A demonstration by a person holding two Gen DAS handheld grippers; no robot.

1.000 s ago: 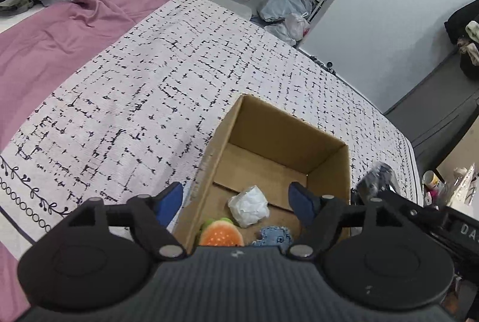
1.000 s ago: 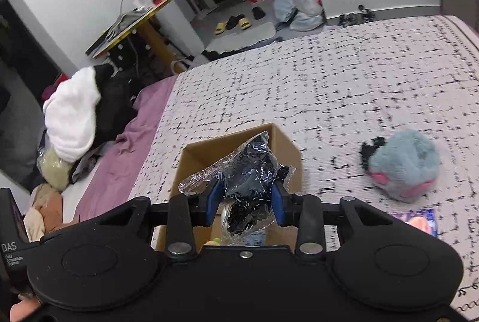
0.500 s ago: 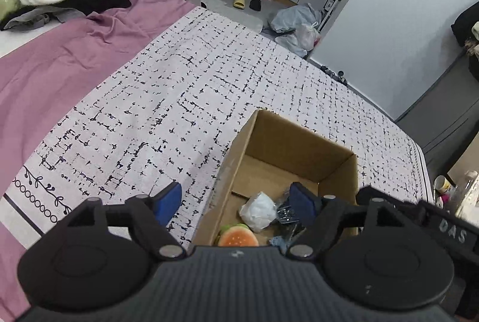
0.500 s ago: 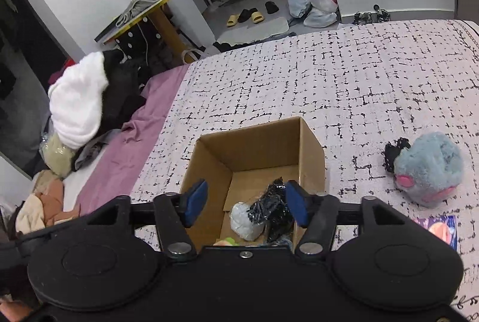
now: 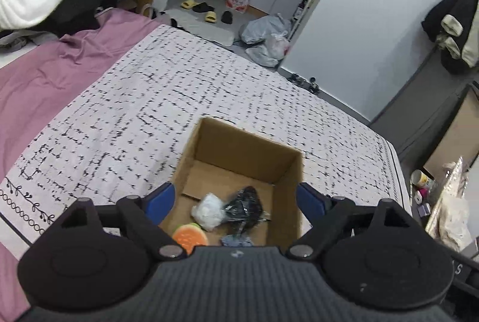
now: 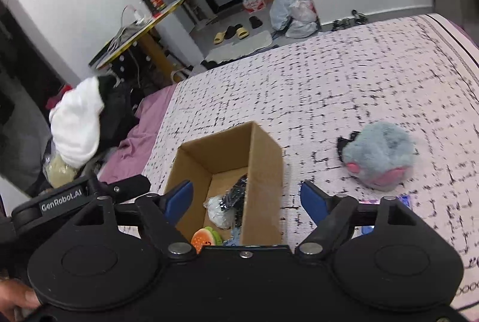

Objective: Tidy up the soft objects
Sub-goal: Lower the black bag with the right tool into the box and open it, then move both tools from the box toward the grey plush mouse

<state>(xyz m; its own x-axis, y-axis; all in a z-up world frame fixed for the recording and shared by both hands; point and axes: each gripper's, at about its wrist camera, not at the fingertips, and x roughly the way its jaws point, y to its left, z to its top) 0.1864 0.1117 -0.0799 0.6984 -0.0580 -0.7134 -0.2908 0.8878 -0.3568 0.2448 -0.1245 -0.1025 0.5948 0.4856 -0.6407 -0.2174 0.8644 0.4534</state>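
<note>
A bed spread with a white, black-flecked quilt [image 5: 185, 100] carries an open brown cardboard box [image 5: 239, 148]. Inside lie a crumpled white bag [image 5: 208, 209], a black item in clear plastic [image 5: 245, 208] and an orange burger-shaped plush [image 5: 190, 236]. Both left tongs [image 5: 236, 200] and right tongs [image 6: 247, 197] gape wide, empty. A fluffy grey-and-pink plush toy [image 6: 378, 158] sits at the box's 3 o'clock, apart.
</note>
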